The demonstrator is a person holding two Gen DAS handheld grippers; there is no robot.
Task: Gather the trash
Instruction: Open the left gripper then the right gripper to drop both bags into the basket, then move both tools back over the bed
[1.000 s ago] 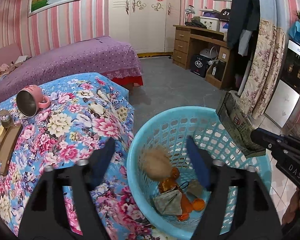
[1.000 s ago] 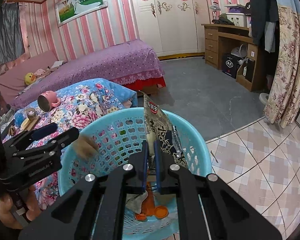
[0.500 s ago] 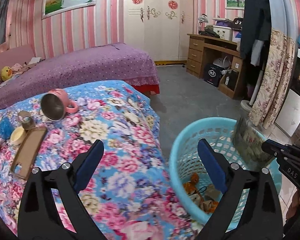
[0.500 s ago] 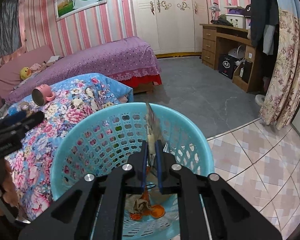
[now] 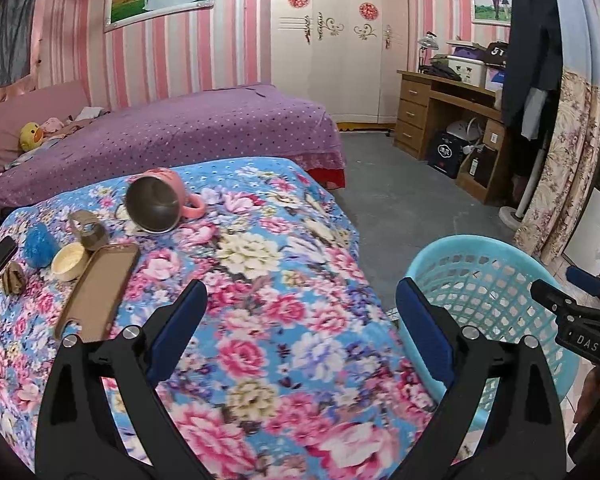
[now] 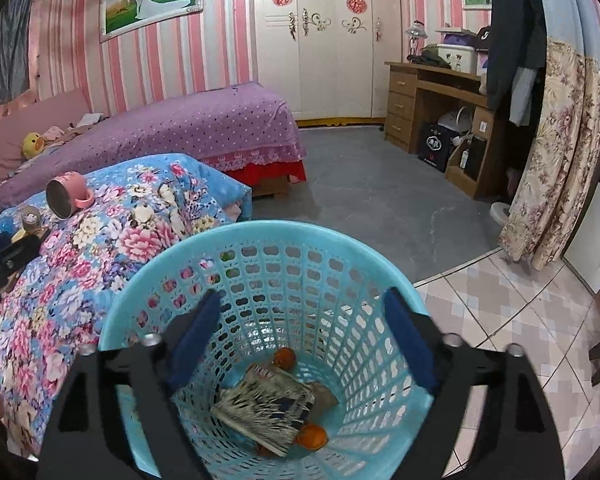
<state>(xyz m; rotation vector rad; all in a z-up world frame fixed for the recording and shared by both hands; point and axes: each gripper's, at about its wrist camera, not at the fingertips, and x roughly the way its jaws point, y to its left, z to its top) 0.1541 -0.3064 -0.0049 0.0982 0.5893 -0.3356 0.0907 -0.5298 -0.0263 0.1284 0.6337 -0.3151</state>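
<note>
The blue basket [image 6: 260, 240] stands on the floor at the bottom centre of the right wrist frame, touching the edge of the flowered tabletop [image 5: 260, 280]. At its bottom lies a striped snack wrapper [image 6: 266, 404] on top of some orange peel pieces [image 6: 312, 436]. The right tongs [image 6: 300, 344] have just been opening above the basket; they are spread wide and nothing is between them. The wrapper lies loose below them, so this drop looks finished.

The left tongs [image 5: 300, 328] are also spread and empty, hanging over the flowers in the lower middle of the left wrist frame. At the left side of this frame some small things lie close together: a pink mug [image 5: 160, 200] on its side, a roll of tape [image 5: 90, 232], a small cream bowl [image 5: 70, 260], a blue fuzzy ball [image 5: 40, 246] and a brown phone case [image 5: 96, 292].

I think the next step is to choose one piece of real trash there. To do it well, the left tongs should come down with one finger on each side of only one item and close without pushing its neighbours, because they nearly touch each other. Which of these items are trash, I cannot tell.
</note>
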